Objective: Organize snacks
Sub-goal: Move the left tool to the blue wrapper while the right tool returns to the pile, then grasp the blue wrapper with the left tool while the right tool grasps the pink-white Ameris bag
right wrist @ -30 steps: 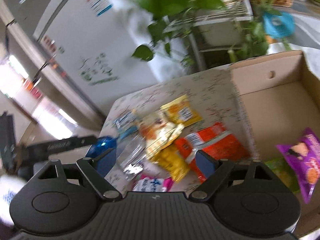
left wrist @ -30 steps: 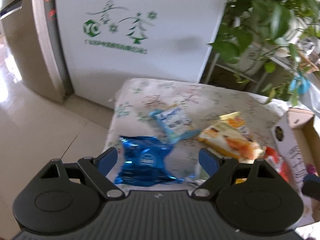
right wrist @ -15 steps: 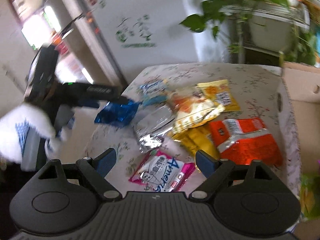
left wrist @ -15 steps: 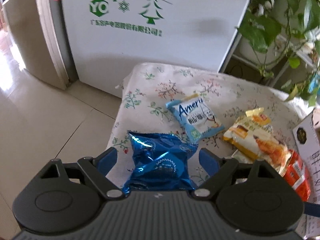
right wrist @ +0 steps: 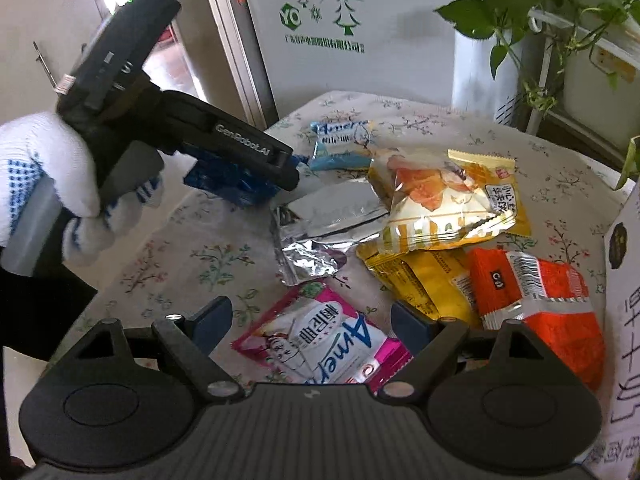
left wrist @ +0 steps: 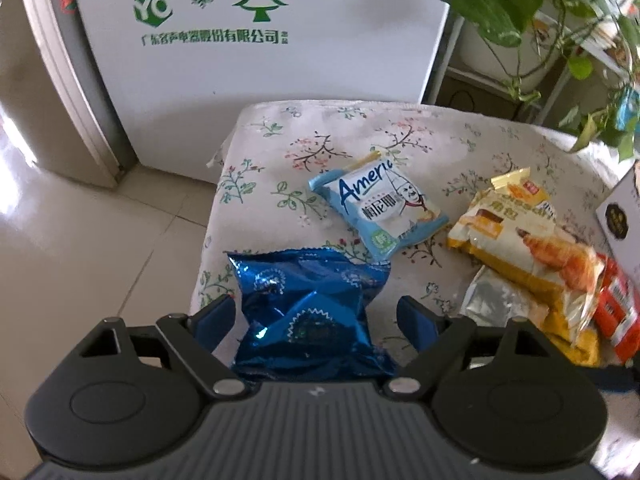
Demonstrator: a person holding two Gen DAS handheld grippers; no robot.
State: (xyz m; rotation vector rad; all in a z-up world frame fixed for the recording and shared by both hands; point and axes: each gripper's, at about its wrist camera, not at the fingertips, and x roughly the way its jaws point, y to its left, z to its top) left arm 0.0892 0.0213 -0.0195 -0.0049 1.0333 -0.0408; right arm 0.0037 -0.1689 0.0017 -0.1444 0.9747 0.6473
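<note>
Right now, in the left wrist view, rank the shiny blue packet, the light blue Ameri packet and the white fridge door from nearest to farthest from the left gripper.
1. Shiny blue packet: between the fingers of the left gripper, whose jaws are closing.
2. Light blue Ameri packet: farther up the floral cloth, slightly right.
3. White fridge door: behind the table, at the back.

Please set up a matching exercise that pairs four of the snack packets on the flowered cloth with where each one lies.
Things:
1. blue foil packet
2. pink packet
3. orange packet
4. silver foil packet

Places:
A. nearest the cardboard box
B. between the left gripper's closing fingers
C. in the middle of the pile, partly under the croissant packet
D. between the right gripper's open fingers

Pairs: 1-B, 2-D, 3-A, 4-C
</note>
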